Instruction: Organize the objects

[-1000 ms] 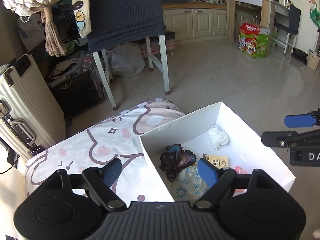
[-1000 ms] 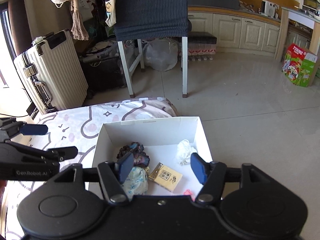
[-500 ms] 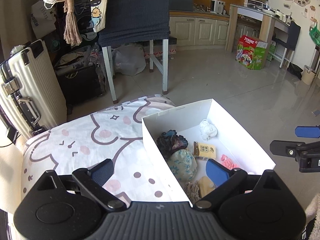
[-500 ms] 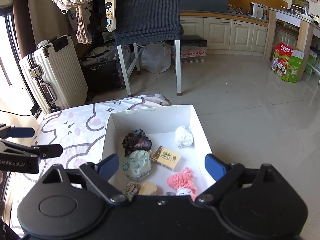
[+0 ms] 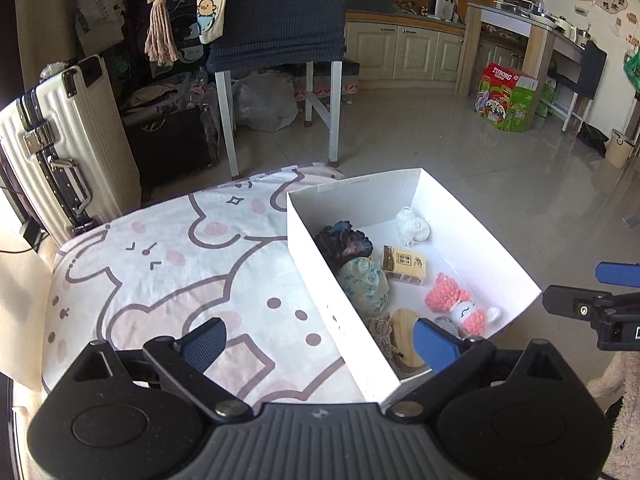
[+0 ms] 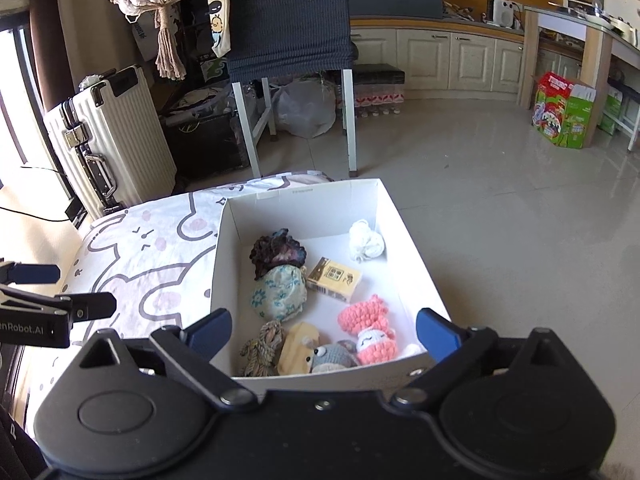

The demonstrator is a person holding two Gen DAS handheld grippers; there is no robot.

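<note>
A pale tiled floor (image 6: 500, 208) runs back to cream kitchen cabinets (image 6: 448, 62), with a chair draped in a dark knitted cover (image 6: 288, 16) and a ribbed cream suitcase (image 6: 108, 140) standing near the front. Closer in lies a bed sheet printed with pink cartoon rabbits (image 5: 180, 264), and on its right edge sits an open white cardboard box (image 6: 394, 216), the largest of the task's things.

Both grippers hang above the near end of the box. The left gripper (image 5: 318, 342) has its blue-padded fingers spread wide and holds nothing; one finger is over the sheet, the other over the box's near corner. The right gripper (image 6: 322, 332) is likewise spread wide and empty, its fingers straddling the near wall of the box.

Inside the box, from bigger to smaller: a pale blue floral pouch (image 6: 280, 292) lies by the left wall, touching a dark purple crocheted piece (image 6: 278, 252) just behind it. A pink crocheted doll (image 6: 370, 330) lies toward the near right. A yellow printed carton (image 6: 334, 278) sits in the middle, tilted. A white ball of yarn (image 6: 366, 242) rests by the far wall. At the near wall lie a beige block (image 6: 298, 346), a knot of tan rope (image 6: 262, 346) and a small grey crocheted toy (image 6: 332, 358), close together.
</note>
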